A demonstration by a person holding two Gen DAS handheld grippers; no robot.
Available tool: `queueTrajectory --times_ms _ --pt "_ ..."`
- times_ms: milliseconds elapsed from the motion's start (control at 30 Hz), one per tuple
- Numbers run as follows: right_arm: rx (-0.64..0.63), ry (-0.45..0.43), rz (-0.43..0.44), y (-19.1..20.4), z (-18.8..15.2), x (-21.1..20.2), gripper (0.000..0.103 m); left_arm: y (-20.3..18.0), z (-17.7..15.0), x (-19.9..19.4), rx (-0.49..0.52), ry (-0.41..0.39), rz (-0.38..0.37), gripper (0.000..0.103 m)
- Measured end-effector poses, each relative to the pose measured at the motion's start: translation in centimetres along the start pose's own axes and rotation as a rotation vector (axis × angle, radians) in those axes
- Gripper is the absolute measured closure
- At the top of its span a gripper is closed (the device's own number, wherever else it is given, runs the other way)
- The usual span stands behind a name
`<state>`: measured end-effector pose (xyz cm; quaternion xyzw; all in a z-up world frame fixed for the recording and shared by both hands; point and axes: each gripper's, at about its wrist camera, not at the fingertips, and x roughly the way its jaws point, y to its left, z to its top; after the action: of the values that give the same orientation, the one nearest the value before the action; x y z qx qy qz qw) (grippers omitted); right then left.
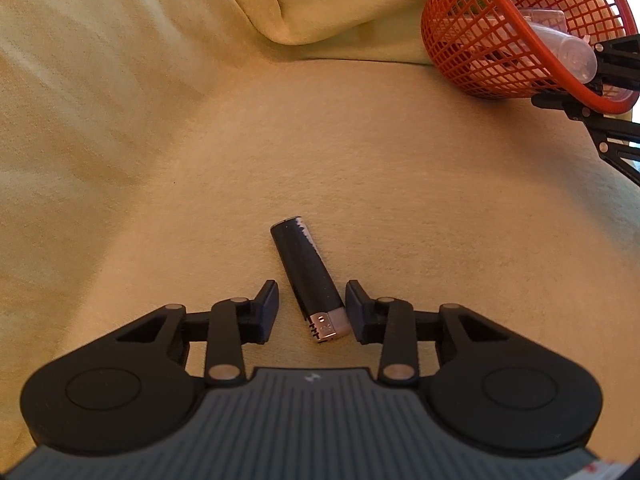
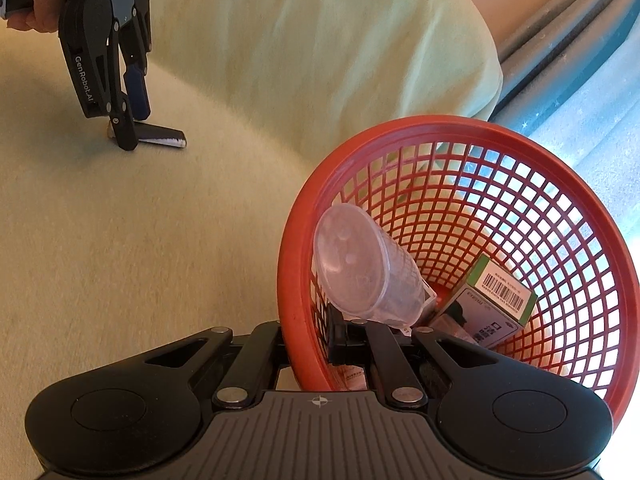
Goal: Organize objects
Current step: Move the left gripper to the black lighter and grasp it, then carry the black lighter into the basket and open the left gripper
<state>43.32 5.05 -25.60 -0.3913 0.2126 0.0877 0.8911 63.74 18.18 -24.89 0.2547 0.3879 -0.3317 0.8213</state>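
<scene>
A black lighter (image 1: 307,276) with a metal head lies on the beige sofa seat, its head end between the fingers of my open left gripper (image 1: 312,304), whose right pad is touching or nearly touching it. It also shows in the right wrist view (image 2: 160,134) under the left gripper (image 2: 130,128). My right gripper (image 2: 316,338) is shut on the near rim of the red mesh basket (image 2: 520,184), which is tilted. The basket also shows in the left wrist view (image 1: 472,40), with the right gripper (image 1: 596,92) on its rim. Inside lie a clear plastic cup (image 2: 360,268) and a green-edged box (image 2: 492,308).
A pale green cushion (image 2: 320,60) forms the sofa back behind the seat. A grey window sill and bright glass (image 2: 580,80) lie beyond the basket. A hand (image 2: 36,4) holds the left gripper at the upper left.
</scene>
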Motion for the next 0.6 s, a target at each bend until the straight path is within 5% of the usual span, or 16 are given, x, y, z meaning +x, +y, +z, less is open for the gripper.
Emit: queueTrajectory --times_ms 133,600 --pt "0.005 0.002 0.0 0.0 -0.1 0.0 0.101 0.0 0.1 -0.1 0.001 0.008 -0.008 0.079" --pt "0.018 0.004 -0.006 0.2 -0.2 0.0 0.101 -0.3 0.1 -2.4 0.107 0.006 0.04 0.083"
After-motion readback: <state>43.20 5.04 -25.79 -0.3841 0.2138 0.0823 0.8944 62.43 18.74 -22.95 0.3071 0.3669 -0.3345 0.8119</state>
